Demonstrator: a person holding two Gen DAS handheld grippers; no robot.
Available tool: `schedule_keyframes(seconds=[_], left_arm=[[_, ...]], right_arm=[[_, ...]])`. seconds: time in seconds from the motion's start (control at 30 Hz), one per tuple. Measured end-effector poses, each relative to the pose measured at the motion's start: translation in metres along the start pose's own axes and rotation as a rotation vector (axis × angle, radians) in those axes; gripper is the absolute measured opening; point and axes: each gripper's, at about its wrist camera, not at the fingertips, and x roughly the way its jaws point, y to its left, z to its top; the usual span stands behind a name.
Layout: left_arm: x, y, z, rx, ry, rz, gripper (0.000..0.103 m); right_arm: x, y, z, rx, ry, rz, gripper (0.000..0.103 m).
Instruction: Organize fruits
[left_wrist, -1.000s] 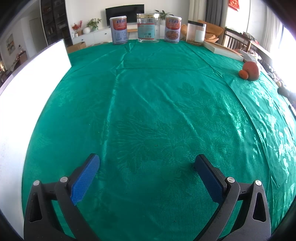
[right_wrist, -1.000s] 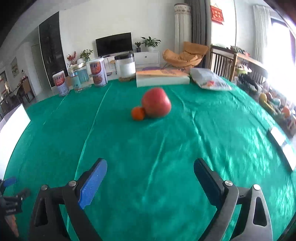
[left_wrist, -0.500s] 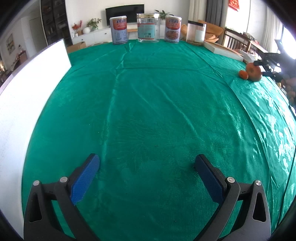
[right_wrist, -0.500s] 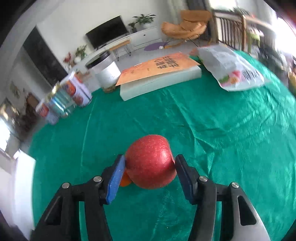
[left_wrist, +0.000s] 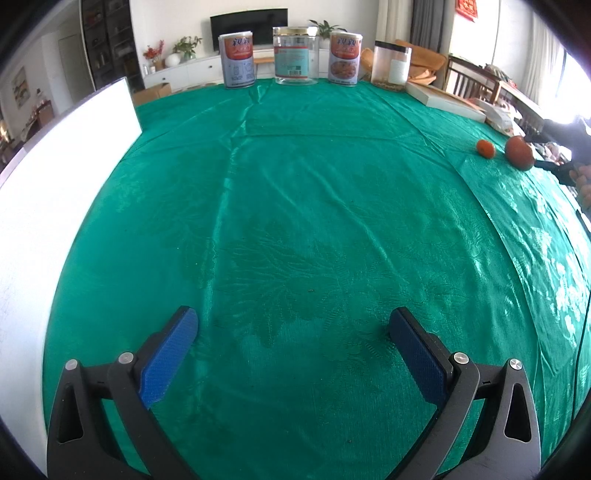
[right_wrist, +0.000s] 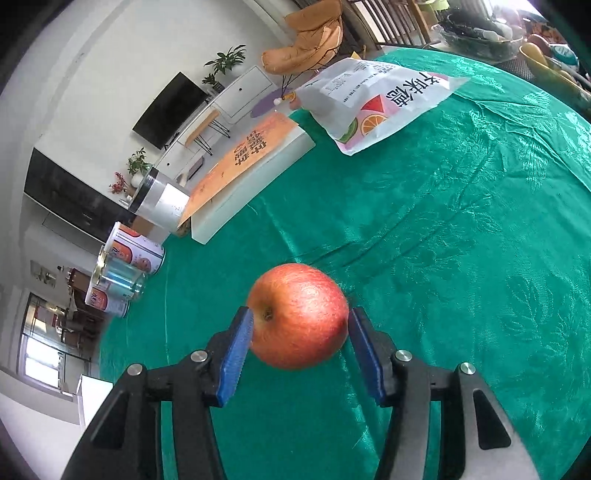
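With the right gripper (right_wrist: 300, 345) pinching the apple (right_wrist: 298, 316) in its jaws above the table (right_wrist: 461, 240) and the left gripper (left_wrist: 293, 350) spread empty, the round, smooth fruit could slip if tilted.

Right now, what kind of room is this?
Probably a home living and dining room: a TV on the wall, a padded chair by potted plants, and a table under a green cloth.

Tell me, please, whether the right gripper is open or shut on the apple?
Shut on the apple: both blue pads of the right gripper press its sides.
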Motion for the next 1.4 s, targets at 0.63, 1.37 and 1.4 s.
schedule_keyframes(seconds=[0.63,1.37,1.4], left_arm=[[0.027,-0.191,0.125,0.321,-0.068,-0.242,0.1],[0.029,-0.168,0.117,0.236,-0.036,-0.214,0.031],[0.02,-0.15,0.107,0.225,-0.024,-0.2,0.031]], right_arm=[[-0.065,0.0,-0.194,-0.528,-0.044,-0.335,0.094],[-0.056,0.005,-0.193,-0.547,-0.026,-0.324,0.103],[-0.056,0.005,-0.193,-0.547,-0.026,-0.324,0.103]])
